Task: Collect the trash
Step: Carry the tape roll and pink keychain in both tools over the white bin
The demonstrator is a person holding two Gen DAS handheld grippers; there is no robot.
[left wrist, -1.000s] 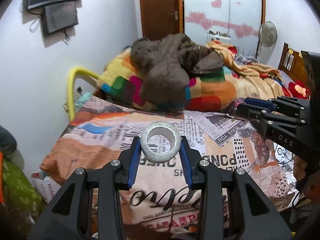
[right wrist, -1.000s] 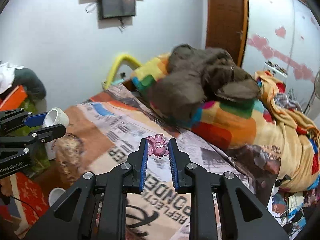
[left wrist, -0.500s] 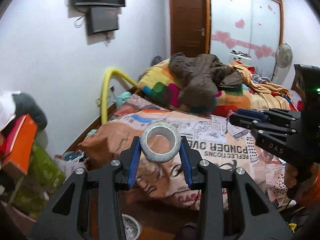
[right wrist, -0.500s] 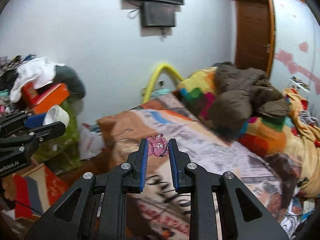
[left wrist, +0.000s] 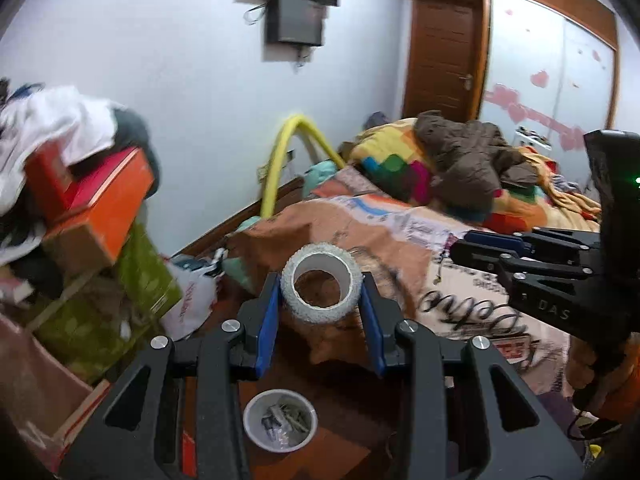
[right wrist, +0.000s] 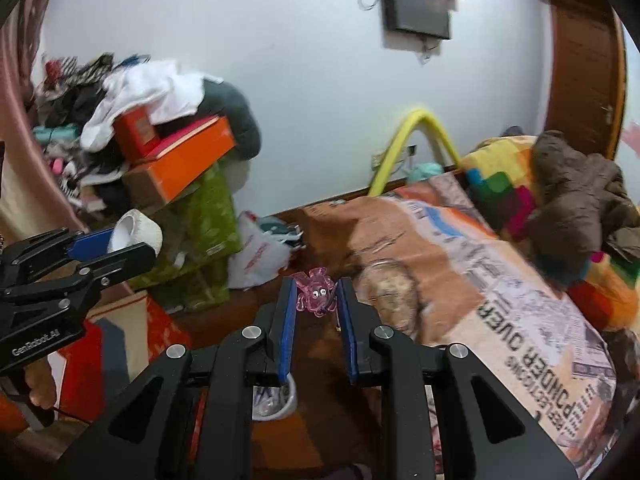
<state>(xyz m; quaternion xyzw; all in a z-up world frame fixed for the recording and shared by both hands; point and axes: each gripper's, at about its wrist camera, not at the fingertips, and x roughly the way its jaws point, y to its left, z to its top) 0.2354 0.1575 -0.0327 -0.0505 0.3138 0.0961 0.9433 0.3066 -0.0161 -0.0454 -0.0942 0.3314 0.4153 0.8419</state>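
Observation:
My left gripper [left wrist: 320, 300] is shut on a white tape roll [left wrist: 321, 286], held in the air above the floor beside the bed; it also shows in the right wrist view [right wrist: 136, 234]. My right gripper [right wrist: 317, 298] is shut on a small pink octopus toy [right wrist: 316, 296]. A small white cup [left wrist: 280, 425] holding bits of trash stands on the brown floor below both grippers; its rim shows in the right wrist view [right wrist: 289, 402]. The right gripper appears at the right of the left wrist view [left wrist: 520, 252].
A bed with a newspaper-print cover [left wrist: 400, 240] lies to the right, piled with a colourful blanket [left wrist: 396, 168] and brown coat [left wrist: 468, 156]. Orange boxes [right wrist: 180, 160], clothes and green cartons [right wrist: 204, 216] stack at the left. A white plastic bag [right wrist: 260, 256] lies on the floor.
Both grippers have swung left and down, away from over the bed toward the floor and clutter pile. The cup on the floor has come into view. Both grips are unchanged.

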